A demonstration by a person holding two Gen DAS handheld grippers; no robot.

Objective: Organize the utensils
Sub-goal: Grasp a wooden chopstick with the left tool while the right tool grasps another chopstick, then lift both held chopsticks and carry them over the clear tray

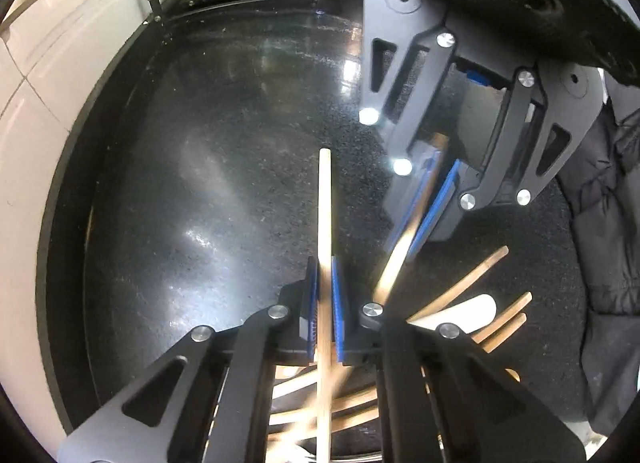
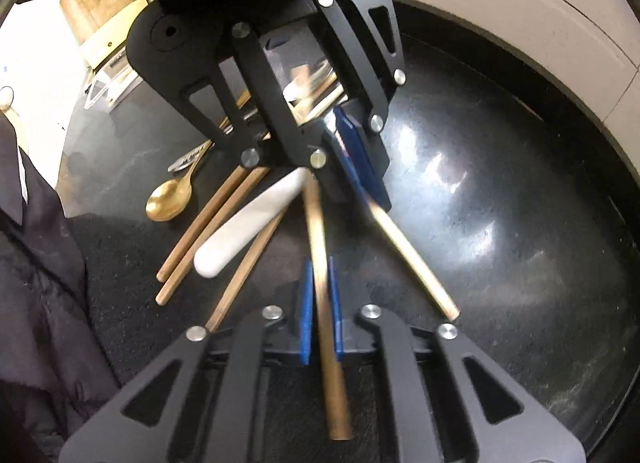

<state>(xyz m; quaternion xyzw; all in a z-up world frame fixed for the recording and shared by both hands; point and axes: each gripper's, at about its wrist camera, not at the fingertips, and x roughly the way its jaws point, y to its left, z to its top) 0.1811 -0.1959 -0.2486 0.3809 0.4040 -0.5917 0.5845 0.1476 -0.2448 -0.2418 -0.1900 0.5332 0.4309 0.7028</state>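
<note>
glossy black counter (image 1: pixel 208 191), pale tiled wall (image 1: pixel 60 63); each gripper (image 1: pixel 324 303) apparently clamps a wooden stick (image 1: pixel 325 203).

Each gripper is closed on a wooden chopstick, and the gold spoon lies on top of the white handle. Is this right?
Not quite. The right wrist view shows the gold spoon on the counter apart from the white handle. The left gripper and right gripper are each closed on a chopstick.

Left tool (image 1: pixel 324 311) and right tool (image 2: pixel 320 311) both angled steeply downward; each clamped tight.
</note>
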